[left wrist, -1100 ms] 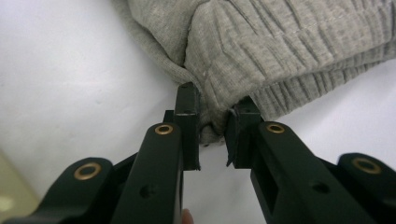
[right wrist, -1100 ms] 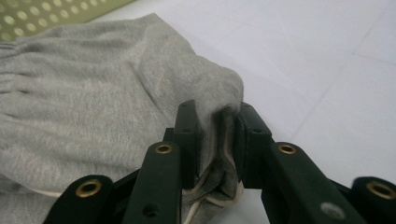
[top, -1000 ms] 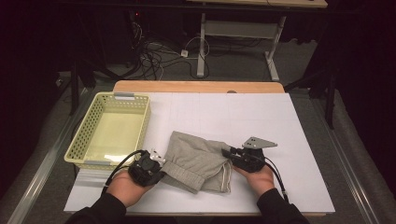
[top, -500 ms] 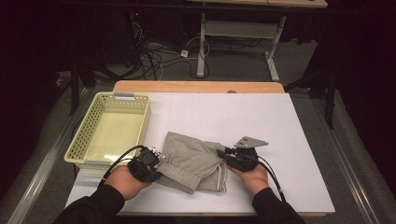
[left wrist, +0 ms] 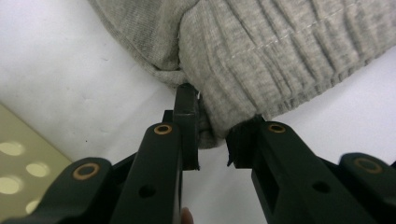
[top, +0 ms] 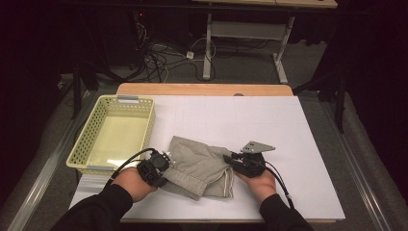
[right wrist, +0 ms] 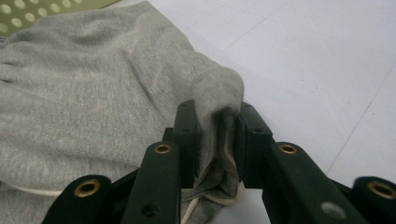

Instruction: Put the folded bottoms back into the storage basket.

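Note:
A grey knit garment (top: 197, 163) lies rumpled at the front middle of the white tabletop (top: 250, 120). My left gripper (top: 168, 161) sits at its left edge. In the left gripper view the left gripper (left wrist: 212, 135) is shut on a fold of the garment's ribbed hem (left wrist: 280, 46). My right gripper (top: 228, 161), with its grey plate (top: 258, 146) on top, is at the garment's right edge. In the right gripper view the right gripper (right wrist: 217, 126) is shut on a bunched-up corner of the grey cloth (right wrist: 93, 93). Both pinched folds rise slightly off the table.
A pale yellow perforated basket (top: 144, 130) stands at the left of the table, close to the left hand, and looks empty. Its wall appears as the basket (left wrist: 18, 163) and the basket (right wrist: 46, 11). Bare white surface extends behind and to the right of the garment.

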A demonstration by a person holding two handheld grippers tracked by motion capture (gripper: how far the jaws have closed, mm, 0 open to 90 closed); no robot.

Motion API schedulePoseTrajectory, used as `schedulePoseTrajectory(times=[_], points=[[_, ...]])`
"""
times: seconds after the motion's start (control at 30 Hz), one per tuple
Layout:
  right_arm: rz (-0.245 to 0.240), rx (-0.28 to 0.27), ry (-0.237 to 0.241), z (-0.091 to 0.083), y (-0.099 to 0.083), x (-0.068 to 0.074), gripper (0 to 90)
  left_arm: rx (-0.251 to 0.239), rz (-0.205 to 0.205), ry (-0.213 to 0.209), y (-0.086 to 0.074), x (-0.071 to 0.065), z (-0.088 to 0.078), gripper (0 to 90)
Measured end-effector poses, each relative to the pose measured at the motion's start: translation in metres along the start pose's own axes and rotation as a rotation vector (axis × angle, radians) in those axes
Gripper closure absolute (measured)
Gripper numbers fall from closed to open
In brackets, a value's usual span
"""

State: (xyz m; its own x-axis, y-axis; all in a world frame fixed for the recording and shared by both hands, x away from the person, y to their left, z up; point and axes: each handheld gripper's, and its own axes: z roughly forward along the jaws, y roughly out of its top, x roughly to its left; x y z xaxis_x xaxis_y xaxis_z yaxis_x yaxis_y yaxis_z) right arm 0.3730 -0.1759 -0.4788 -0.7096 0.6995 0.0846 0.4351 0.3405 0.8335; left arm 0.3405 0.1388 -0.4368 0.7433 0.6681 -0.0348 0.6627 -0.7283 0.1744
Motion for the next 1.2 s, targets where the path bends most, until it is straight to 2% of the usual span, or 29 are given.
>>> schedulePoseTrajectory(times=[0.17,0.3,0.43,0.7,1.03,1.2], points=[[0.000,0.000,0.000,0.000,0.000,0.000,73.1,0.034,0.012,-0.002,0.005,0.001,0.000,75.4],[-0.025,-0.002,-0.023,-0.001,0.000,0.003,73.3,0.049,0.019,-0.006,0.008,0.001,-0.002,75.6],[-0.025,-0.013,-0.017,-0.002,0.001,0.003,73.9,0.064,0.025,-0.006,0.010,0.002,-0.006,75.9],[-0.039,-0.061,-0.020,-0.009,0.010,0.007,73.9,0.051,0.023,0.019,0.013,0.003,-0.024,76.1],[-0.065,-0.101,0.024,-0.008,0.023,0.021,73.8,0.083,0.001,0.025,0.003,0.012,-0.043,76.1],[-0.063,-0.099,0.035,-0.003,0.025,0.025,73.7,0.095,-0.006,0.021,0.000,0.015,-0.043,76.1]])
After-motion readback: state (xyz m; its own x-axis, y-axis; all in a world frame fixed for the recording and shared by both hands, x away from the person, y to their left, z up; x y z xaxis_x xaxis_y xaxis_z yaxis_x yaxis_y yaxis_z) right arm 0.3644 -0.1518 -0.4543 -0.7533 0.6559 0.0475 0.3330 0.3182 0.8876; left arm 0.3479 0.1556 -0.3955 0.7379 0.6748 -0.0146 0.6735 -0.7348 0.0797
